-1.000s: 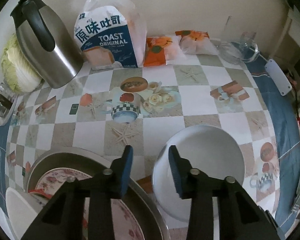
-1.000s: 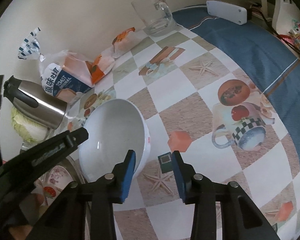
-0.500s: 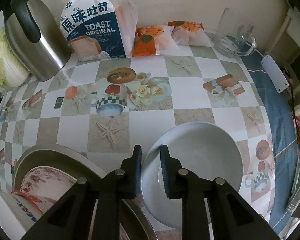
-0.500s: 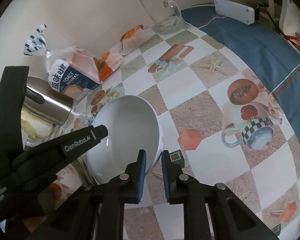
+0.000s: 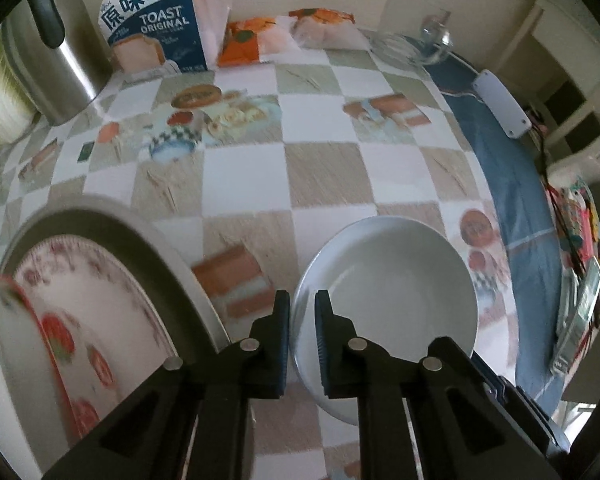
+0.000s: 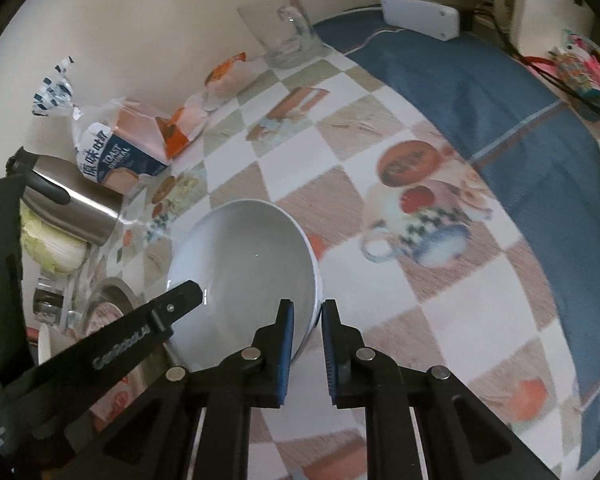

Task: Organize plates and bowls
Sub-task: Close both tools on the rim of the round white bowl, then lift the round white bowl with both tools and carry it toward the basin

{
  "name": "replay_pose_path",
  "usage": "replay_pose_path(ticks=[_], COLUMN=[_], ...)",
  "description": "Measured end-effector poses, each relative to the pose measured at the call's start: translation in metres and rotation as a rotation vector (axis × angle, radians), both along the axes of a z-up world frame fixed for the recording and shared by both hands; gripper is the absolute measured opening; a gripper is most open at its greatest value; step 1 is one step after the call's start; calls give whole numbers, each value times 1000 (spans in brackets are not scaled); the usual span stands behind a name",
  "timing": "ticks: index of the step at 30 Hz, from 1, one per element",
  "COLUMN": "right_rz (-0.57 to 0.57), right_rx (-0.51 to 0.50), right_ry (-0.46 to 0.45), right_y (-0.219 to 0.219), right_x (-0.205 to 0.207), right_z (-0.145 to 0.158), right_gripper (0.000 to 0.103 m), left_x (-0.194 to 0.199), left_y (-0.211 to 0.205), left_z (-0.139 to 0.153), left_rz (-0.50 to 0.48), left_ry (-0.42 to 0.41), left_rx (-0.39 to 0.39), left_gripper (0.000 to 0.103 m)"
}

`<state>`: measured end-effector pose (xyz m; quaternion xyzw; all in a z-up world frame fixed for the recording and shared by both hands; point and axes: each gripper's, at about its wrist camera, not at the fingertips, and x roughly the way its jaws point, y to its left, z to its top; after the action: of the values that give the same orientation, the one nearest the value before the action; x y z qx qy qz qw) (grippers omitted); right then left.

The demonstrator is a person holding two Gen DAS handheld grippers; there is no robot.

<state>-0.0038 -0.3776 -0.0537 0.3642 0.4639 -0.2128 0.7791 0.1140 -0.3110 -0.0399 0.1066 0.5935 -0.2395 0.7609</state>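
**Both grippers clamped on the white bowl's rim**

Where a second ago your jaws stood wide apart, both tools have now closed. Your left gripper [image 5: 302,322] pinches the near-left rim of the white bowl [image 5: 392,292], one finger inside and one outside. Your right gripper [image 6: 307,330] grips the same bowl [image 6: 240,268] on its near-right rim in the same way. The bowl sits over the checked tablecloth [image 5: 320,168], just right of the metal tray [image 5: 140,240] holding the flowered plate [image 5: 88,304]. The gap between tray and bowl looks wider than half a second ago.

You cannot tell from either view whether the bowl rests on the cloth or is lifted; its underside is hidden. The near rim is covered by your fingers. Motion blur smears the tray, the plate and the cloth's prints. A white, red-edged dish [image 5: 8,344] at the far left is cut off by the frame. The kettle [image 5: 56,60] and bread bag [image 5: 156,24] stand well apart at the wall.
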Motion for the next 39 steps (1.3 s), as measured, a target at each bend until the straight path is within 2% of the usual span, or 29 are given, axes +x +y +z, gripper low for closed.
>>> replay_pose_path(ticks=[8,15,25,28,39], right_rz=[47,59,7,-1,-12], right_rx=[-69,-51,-34,-30,-31], right_ry=[74,78,43,38,37], right_y=[14,17,9,7,8], right_x=[-21,-39,-54,-53,-47], right_z=[3,4,12,13,9], right_gripper=[15,15,15,18,18], left_x=[-34,-57,-55,-50,-48], left_y=[19,39,52,53,51], left_z=[-1,-3,-4,-4,-7], left_rz=[-31,-49,-54,-55,-68], left_ry=[50,86,129,104,102], left_rx=[-46,-103,-187,-173,-198], left_gripper=[12,12,12,13,13])
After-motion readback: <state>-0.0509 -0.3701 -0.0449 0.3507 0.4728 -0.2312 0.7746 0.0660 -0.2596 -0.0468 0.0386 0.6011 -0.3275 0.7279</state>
